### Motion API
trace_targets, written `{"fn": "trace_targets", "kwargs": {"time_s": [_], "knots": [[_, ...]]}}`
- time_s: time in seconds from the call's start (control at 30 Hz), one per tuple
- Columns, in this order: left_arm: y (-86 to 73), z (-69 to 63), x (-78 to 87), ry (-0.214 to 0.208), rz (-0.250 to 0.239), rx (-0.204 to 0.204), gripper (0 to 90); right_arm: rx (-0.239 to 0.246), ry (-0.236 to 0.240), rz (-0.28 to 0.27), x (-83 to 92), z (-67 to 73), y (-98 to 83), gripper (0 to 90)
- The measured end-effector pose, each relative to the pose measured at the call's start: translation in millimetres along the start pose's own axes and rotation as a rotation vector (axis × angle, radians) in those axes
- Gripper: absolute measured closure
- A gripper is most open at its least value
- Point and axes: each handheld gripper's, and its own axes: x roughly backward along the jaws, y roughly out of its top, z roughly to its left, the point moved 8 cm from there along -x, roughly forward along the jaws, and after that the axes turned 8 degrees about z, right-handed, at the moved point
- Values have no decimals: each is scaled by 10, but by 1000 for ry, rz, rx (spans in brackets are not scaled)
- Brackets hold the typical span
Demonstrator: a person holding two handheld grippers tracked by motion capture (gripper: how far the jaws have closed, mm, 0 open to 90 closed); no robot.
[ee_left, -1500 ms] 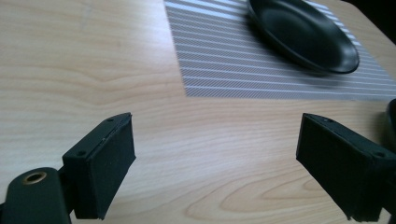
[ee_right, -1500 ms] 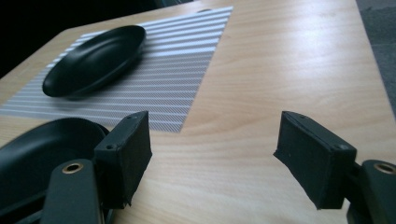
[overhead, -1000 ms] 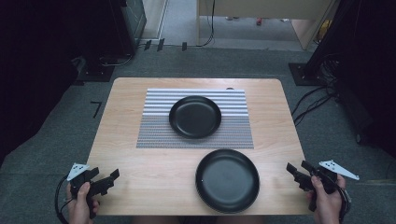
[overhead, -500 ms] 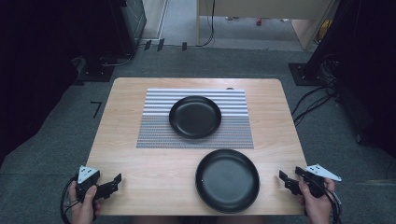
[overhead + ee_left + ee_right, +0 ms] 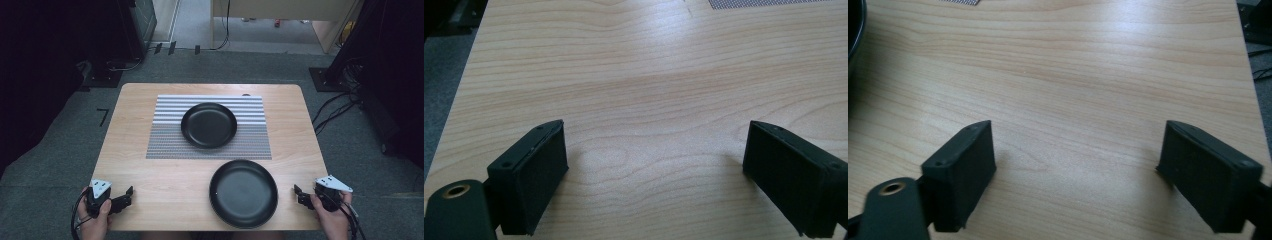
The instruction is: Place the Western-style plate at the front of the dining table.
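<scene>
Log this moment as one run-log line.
left hand-held gripper: open, empty | right hand-held gripper: open, empty | plates: near, far on mat

In the high view, the bottom edge cuts off the person's left hand (image 5: 92,220) and right hand (image 5: 332,217) at the wrist, and each hand wraps its gripper's body, hiding it. The far black plate (image 5: 209,125) covers the middle of the striped placemat (image 5: 165,135). A small dark object (image 5: 245,94) at the far edge of the table (image 5: 135,170) is too small to tell. In the left gripper view, the placemat (image 5: 769,3) is cut to a sliver at the top. In the right gripper view, the near black plate (image 5: 854,25) is cropped by the left edge, and a corner of the placemat (image 5: 960,1) by the top.
</scene>
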Motion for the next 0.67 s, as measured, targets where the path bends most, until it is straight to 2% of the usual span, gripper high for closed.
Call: {"fn": "trace_targets", "kwargs": {"time_s": [0.2, 0.67], "knots": [[-2, 2, 1, -4, -2, -4, 102, 3, 2, 8, -18, 11, 9, 94], [-5, 4, 3, -9, -2, -9, 102, 4, 3, 9, -20, 13, 10, 90]]}}
